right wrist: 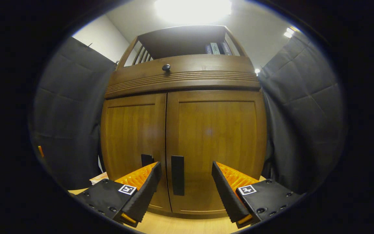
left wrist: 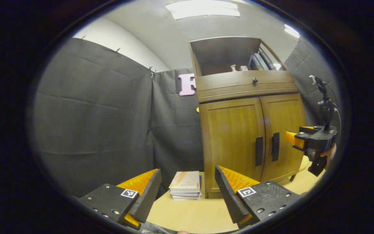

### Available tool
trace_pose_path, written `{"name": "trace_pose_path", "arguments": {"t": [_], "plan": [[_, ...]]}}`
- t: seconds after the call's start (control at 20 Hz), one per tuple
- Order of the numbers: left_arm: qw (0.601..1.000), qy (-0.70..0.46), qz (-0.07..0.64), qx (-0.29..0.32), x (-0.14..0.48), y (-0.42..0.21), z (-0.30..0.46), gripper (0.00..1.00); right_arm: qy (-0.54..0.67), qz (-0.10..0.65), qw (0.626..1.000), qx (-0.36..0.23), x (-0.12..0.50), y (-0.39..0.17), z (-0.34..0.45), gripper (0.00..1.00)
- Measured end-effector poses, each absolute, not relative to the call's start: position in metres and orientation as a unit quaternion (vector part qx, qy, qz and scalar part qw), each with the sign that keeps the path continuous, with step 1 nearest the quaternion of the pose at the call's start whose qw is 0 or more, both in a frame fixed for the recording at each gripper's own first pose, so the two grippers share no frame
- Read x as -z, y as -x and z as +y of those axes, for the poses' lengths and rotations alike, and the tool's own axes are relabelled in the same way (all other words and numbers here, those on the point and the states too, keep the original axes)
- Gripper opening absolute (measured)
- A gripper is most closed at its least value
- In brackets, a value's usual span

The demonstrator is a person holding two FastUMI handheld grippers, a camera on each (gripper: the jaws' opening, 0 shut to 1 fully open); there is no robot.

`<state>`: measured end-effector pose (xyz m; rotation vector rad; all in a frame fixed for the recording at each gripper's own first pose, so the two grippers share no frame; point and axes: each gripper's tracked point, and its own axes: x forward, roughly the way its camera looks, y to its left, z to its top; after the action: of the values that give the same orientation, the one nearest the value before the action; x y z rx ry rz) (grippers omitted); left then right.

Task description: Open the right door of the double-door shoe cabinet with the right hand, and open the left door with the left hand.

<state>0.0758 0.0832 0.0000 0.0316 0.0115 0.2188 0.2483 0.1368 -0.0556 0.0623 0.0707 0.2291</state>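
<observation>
Your shoe cabinet (right wrist: 183, 136) stands upright on the surface (left wrist: 187, 211), both doors shut, its two handles running vertically beside the centre seam. Your right gripper (right wrist: 184, 188) faces the right door (right wrist: 214, 143) close up, fingers spread wide, the right handle (right wrist: 177, 175) between them but untouched. The left handle (right wrist: 147, 159) is partly hidden behind one finger. Your left gripper (left wrist: 187, 191) hangs back, fingers apart, holding nothing, near a stack of books (left wrist: 185, 186).
</observation>
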Motion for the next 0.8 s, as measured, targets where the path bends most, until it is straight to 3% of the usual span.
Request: {"name": "trace_pose_path", "arguments": {"t": [0.55, 0.65, 0.7, 0.8], "plan": [[0.987, -0.041, 0.018, -0.152, 0.006, -0.077, 0.091, 0.96, -0.04, 0.091, 0.987, -0.127, 0.115, -0.306, 0.164, 0.95], [0.986, -0.043, 0.021, -0.158, 0.006, -0.077, 0.092, 0.96, -0.038, 0.097, 0.986, -0.127, 0.121, -0.313, 0.168, 0.83], [0.986, -0.044, 0.023, -0.16, 0.006, -0.077, 0.093, 0.96, -0.037, 0.1, 0.986, -0.125, 0.126, -0.315, 0.169, 0.72], [0.985, -0.048, 0.026, -0.163, 0.006, -0.077, 0.093, 0.96, -0.038, 0.11, 0.985, -0.127, 0.134, -0.32, 0.174, 0.67]]}}
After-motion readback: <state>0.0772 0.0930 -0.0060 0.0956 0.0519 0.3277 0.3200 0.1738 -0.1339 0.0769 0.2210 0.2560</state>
